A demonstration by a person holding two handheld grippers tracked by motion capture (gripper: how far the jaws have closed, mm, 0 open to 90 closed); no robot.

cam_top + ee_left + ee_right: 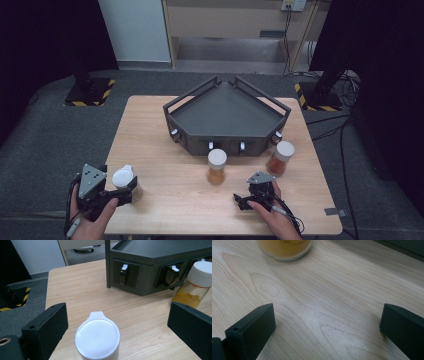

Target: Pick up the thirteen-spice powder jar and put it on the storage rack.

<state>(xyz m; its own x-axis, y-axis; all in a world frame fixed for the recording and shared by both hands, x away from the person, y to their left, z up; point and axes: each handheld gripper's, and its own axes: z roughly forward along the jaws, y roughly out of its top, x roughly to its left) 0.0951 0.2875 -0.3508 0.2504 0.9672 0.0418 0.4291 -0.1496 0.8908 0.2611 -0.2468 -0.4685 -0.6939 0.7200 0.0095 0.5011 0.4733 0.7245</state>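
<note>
Left hand-held gripper [117, 322] has its jaws spread wide, the white-lidded round jar [98, 338] standing on the pale wooden surface [82, 292] between them, apparently untouched. Ahead of it sits the dark grey angular metal tray [160, 255]. Right hand-held gripper [327, 325] is also spread apart over bare wood, a jar of yellow-orange powder [284, 247] just beyond its jaws.

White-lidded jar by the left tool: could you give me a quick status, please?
Left tool open, jaws either side of white-lidded jar, not closed on it. Right tool open over bare table. Nothing in the way.
</note>
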